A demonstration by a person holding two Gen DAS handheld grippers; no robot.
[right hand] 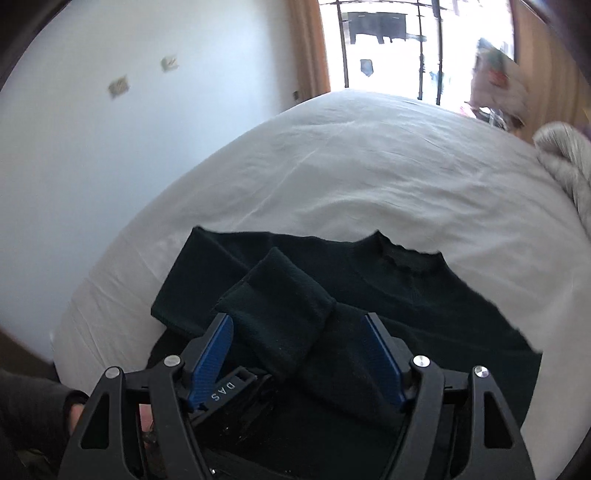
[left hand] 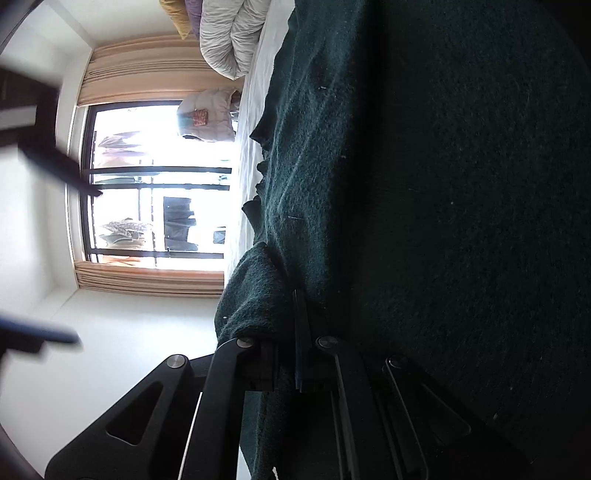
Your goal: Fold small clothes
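Note:
A dark green knitted sweater (right hand: 424, 306) lies flat on the white bed sheet (right hand: 369, 177), collar toward the window. Its left sleeve (right hand: 280, 306) is folded across the body, and the cuff lies between the blue pads of my right gripper (right hand: 299, 321), which is open just above it. In the left wrist view, rolled on its side, the sweater (left hand: 443, 221) fills the right half. My left gripper (left hand: 295, 314) is shut on a fold of the sweater at its edge.
A grey quilt (right hand: 565, 158) is bunched at the right side of the bed and shows in the left wrist view (left hand: 229, 33) too. A window with beige curtains (left hand: 147, 70) lies beyond the bed. A white wall (right hand: 110, 147) stands to the left.

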